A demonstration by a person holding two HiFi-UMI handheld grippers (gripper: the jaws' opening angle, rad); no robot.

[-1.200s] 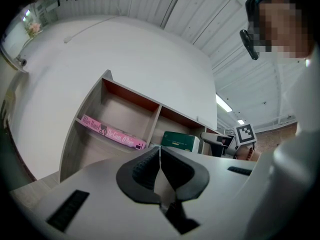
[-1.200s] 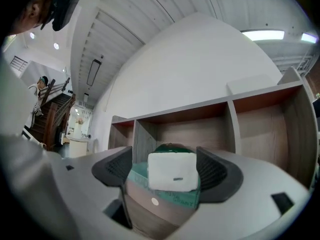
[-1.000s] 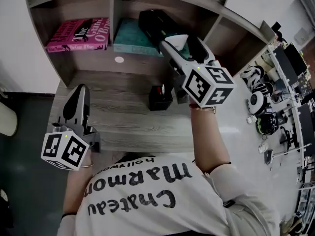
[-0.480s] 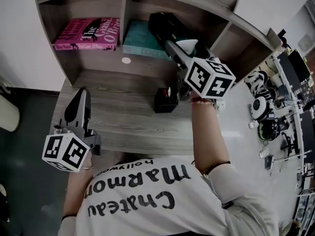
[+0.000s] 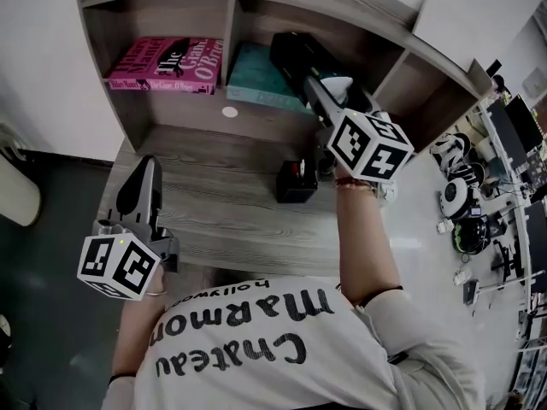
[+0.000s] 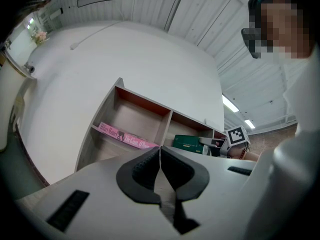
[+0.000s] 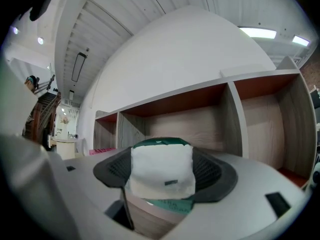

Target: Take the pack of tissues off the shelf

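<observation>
The pack of tissues (image 7: 161, 176) is a white soft block and sits between my right gripper's (image 7: 162, 171) black pads. The jaws have just been closing, and both pads now touch the pack's sides. In the head view my right gripper (image 5: 329, 79) reaches into the shelf's middle compartment, with the pack (image 5: 338, 86) showing white at its tip. A green box (image 7: 160, 143) lies behind and under the pack. My left gripper (image 5: 145, 178) hovers low over the desk at the left, jaws shut and empty (image 6: 160, 156).
A pink book (image 5: 167, 62) lies in the left compartment of the wooden shelf (image 5: 231, 24). A teal box (image 5: 256, 75) lies in the middle compartment. A small black box (image 5: 297, 182) stands on the desk below my right hand. Cluttered tables lie at the right.
The right gripper's jaws have narrowed onto the white pack, which stood loosely between them before. The left gripper stays shut over the desk.
</observation>
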